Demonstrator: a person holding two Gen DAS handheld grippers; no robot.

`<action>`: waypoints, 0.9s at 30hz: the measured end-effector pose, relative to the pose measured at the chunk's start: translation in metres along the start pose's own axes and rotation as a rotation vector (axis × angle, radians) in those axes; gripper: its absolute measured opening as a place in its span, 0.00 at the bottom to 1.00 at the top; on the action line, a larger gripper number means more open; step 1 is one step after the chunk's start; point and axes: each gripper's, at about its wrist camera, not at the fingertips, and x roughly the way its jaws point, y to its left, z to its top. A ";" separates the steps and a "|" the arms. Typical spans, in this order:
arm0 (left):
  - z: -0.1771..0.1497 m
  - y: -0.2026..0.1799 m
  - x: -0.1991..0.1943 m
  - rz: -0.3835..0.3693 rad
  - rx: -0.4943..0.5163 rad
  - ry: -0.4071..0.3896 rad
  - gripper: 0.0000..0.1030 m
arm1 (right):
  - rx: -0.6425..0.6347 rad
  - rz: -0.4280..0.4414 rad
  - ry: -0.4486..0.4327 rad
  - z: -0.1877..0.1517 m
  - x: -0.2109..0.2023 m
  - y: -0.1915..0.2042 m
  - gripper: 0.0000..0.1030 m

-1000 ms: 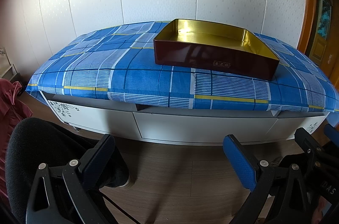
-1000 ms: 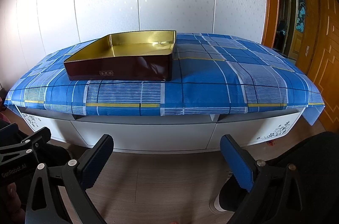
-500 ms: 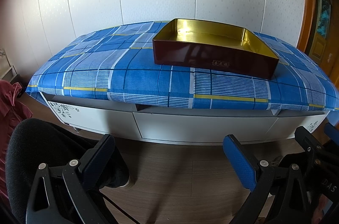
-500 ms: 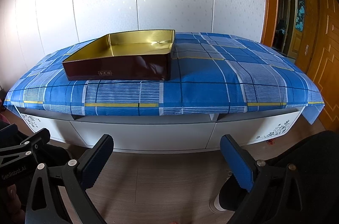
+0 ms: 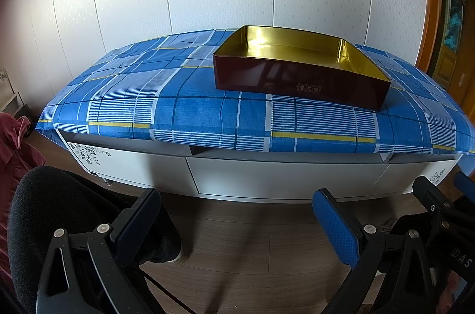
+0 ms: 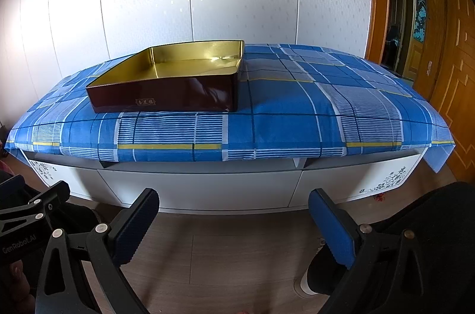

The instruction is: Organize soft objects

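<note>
Left wrist view: left gripper [image 5: 236, 220] was spread wide, nothing between the fingers, low over the wood floor [image 5: 237, 248].
Right gripper: [image 6: 233, 220] also gaped wide and empty, hanging low.
Box: dark red tin with a gold inside [image 5: 299, 76], ahead of and above both grippers (looked empty from here), sitting on the blue plaid cloth [image 5: 190, 112].
Cabinet: white, low [image 5: 267, 177], under the cloth, straight ahead of the fingers.
Soft stuff: pink fabric [image 5: 14, 147] off to the left gripper's left.

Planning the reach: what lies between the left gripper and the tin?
Bare floor, the white cabinet front, then checked cloth before the tin; left gripper view.
</note>
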 end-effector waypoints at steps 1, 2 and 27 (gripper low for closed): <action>0.000 0.000 0.000 0.000 0.000 0.001 1.00 | 0.000 0.000 0.000 0.000 0.000 0.000 0.99; 0.000 0.000 0.000 0.000 0.000 0.001 1.00 | -0.001 -0.001 0.001 0.000 0.000 0.000 0.99; 0.001 0.000 0.002 -0.001 0.003 0.009 1.00 | 0.006 0.003 0.009 0.000 0.002 0.000 0.99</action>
